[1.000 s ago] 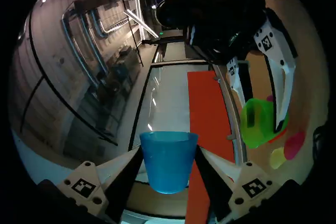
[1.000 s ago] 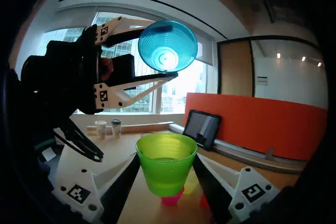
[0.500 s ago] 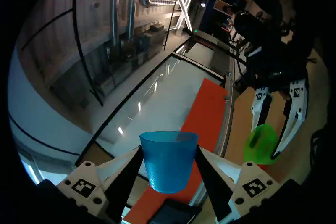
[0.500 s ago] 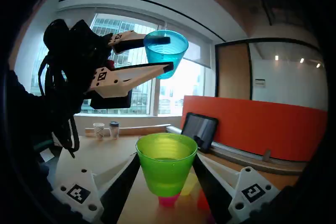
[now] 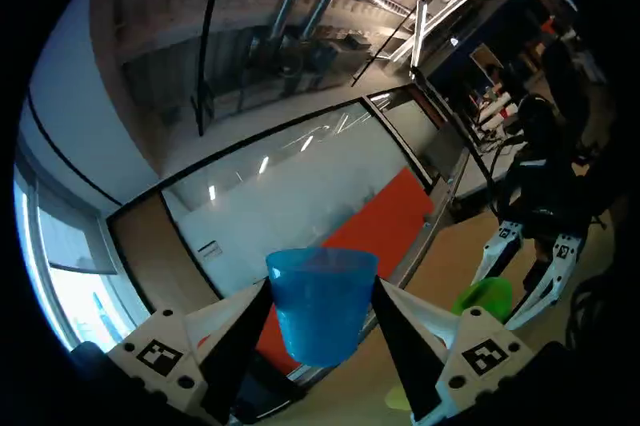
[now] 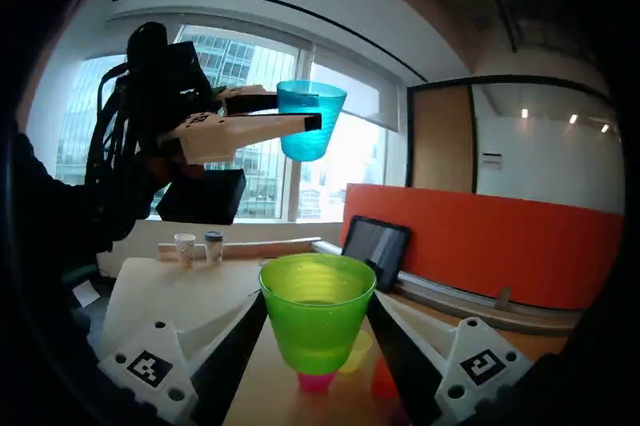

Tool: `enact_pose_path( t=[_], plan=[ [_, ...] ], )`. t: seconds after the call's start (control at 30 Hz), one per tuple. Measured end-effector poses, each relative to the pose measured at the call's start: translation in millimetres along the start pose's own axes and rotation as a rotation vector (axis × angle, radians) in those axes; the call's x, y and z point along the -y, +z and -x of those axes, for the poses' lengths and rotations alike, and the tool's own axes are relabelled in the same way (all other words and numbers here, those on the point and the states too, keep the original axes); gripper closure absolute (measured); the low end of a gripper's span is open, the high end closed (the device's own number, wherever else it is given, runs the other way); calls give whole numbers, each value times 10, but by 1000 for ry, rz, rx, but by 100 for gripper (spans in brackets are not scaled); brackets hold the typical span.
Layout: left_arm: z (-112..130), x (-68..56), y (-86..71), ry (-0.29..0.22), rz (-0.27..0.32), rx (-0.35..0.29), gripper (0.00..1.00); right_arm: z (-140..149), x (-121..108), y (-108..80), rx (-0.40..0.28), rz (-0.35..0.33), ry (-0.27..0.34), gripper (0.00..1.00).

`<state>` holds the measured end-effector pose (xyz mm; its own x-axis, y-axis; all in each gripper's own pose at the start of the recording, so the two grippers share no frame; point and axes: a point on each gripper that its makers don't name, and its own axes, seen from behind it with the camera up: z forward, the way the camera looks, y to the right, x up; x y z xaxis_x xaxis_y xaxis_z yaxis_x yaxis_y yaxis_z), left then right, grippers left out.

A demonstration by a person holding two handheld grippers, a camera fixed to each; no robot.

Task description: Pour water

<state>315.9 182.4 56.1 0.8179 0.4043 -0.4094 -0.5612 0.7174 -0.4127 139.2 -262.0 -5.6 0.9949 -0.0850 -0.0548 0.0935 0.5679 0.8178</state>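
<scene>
A translucent blue cup sits between my left gripper's fingers, which press on both its sides. In the right gripper view the same blue cup hangs high at upper left, nearly upright, in the left gripper. A green cup with liquid low inside is clamped in my right gripper above the wooden table. In the left gripper view the green cup shows at lower right, in the right gripper.
Small pink, yellow and red cups stand on the table below the green cup. A dark tablet leans against an orange partition. Two paper cups stand by the window. A person's arm holds the left gripper.
The left gripper has rotated the blue cup from mouth-toward-me back to nearly upright and drifted a little. The green cup stays in place in the right gripper.
</scene>
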Motion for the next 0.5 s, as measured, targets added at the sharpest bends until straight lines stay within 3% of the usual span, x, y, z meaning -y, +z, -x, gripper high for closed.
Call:
enact_pose_path(
  t=[0.27,0.5],
  plan=[
    [130,40,-47,-263,42,32,15,-17,-5,-4,-5,5,-5,12],
    [246,26,-61,-425,80,70,14,-29,-16,-3,-5,12,-7,12]
  ],
)
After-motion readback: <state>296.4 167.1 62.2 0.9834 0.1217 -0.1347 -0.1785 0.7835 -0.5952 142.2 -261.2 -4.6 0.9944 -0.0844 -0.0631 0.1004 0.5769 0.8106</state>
